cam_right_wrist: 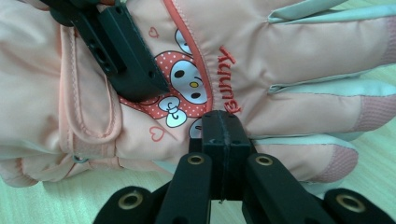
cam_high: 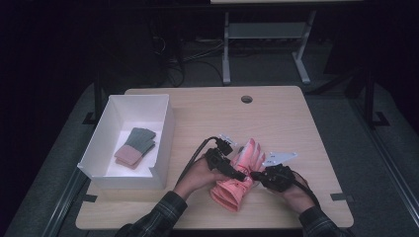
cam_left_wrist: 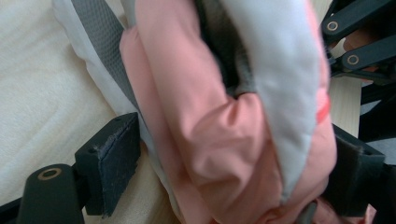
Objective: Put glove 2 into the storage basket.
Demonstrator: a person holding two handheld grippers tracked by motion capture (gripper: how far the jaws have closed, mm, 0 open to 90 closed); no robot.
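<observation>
A pink padded glove [cam_high: 232,192] with a cartoon bunny patch lies flat on the wooden table [cam_high: 276,118], fingers pointing away. My left gripper [cam_high: 239,173] stands open over its wrist part. In the left gripper view [cam_left_wrist: 236,149] the bunched glove [cam_left_wrist: 201,121] fills the gap between the two pads. One of its fingers [cam_right_wrist: 123,51] rests across the back of the glove [cam_right_wrist: 289,56]. My right gripper [cam_high: 254,174] is shut, pads together [cam_right_wrist: 223,126], their tip against the glove's near side by the bunny patch, with no fabric seen between them.
A white open box [cam_high: 165,138] stands at the table's left and holds a grey and pink knitted pair of gloves [cam_high: 136,145]. A cable hole [cam_high: 246,99] sits near the table's far edge. Both hands come in over the front edge.
</observation>
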